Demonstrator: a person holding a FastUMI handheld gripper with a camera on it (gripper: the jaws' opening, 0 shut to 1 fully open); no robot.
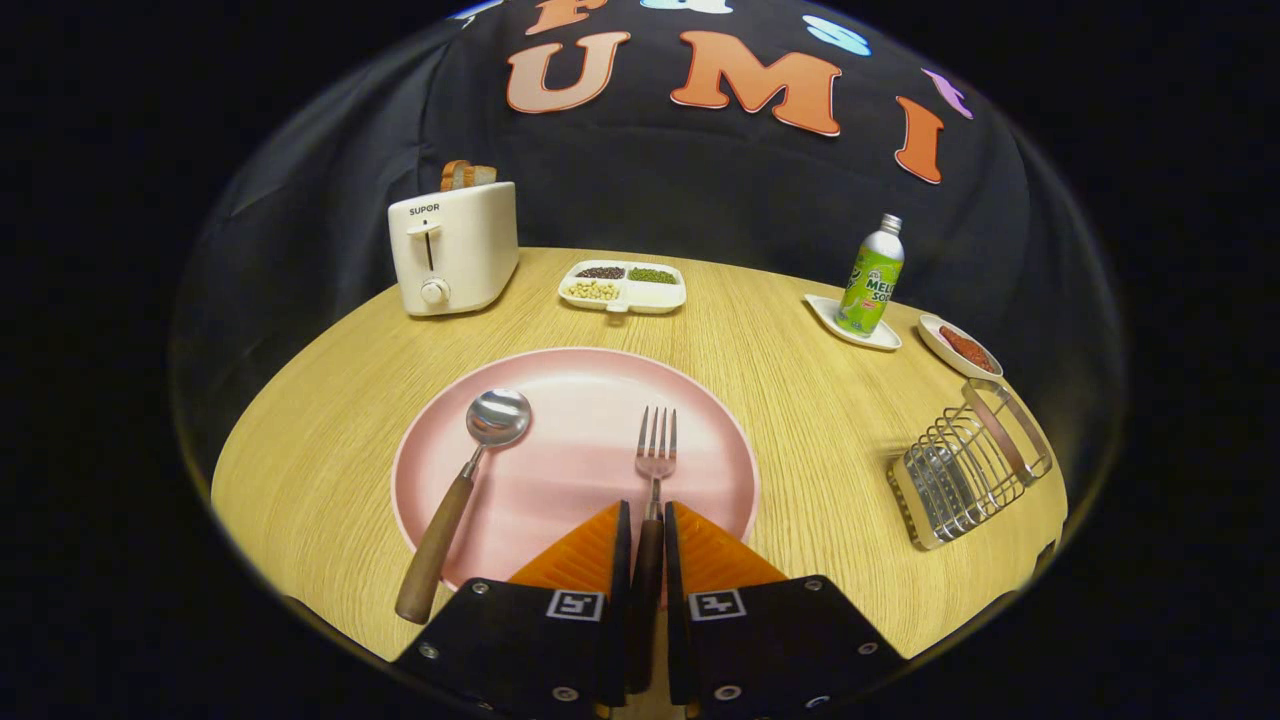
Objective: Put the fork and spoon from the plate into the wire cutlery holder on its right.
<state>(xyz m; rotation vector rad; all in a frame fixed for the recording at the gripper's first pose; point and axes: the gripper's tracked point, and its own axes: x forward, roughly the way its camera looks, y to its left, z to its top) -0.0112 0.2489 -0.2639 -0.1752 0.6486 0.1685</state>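
**A:** Gripper view, and the two-finger gripper sits low over the near edge of the round pink plate, fingers levelled forward along the table. How are they set?

**B:** Drawn in tight, clenched on the dark wooden handle of the metal fork. Both fingers press against that handle, one on each side, with barely a sliver of space left.

**A:** And the fork's line?

**B:** Long axis runs straight away from the gripper. Handle back between the fingers, tines pointing ahead toward the middle of the plate. It lies on the plate.

**A:** The metal spoon with the brown wooden handle?

**B:** Left of the fork, well apart from it. Bowl on the plate, pointing away and slightly right; handle slanting back over the plate's near-left rim onto the light wooden round table.

**A:** Now the target.

**B:** The silver wire cutlery holder stands on the table to the right of the plate, apart from it, seeming to lean rightward in the view.
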